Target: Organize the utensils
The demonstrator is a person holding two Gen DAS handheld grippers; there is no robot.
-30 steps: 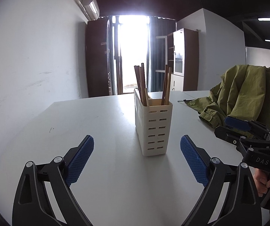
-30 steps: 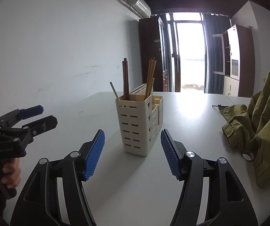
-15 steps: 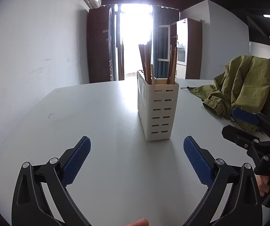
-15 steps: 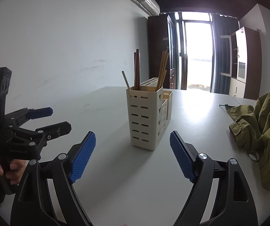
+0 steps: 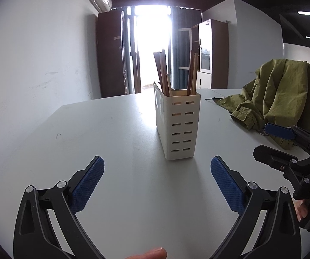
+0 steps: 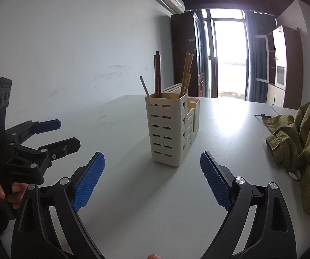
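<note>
Utensils, a cluster of wooden chopsticks [image 5: 162, 73], stand upright in a cream slotted holder [image 5: 177, 127] near the middle of the white table [image 5: 103, 133], with an olive jacket [image 5: 278, 95] heaped along its right edge. Left gripper [image 5: 157, 183] and right gripper [image 6: 152, 177] hover short of the holder, both with blue pads spread wide and gripping nothing. Only the right wrist view reveals the holder's lower stepped compartments [image 6: 192, 118] and one pale stick [image 6: 144, 86] leaning toward the table's left edge; the left wrist view shows just the tall slotted face.
</note>
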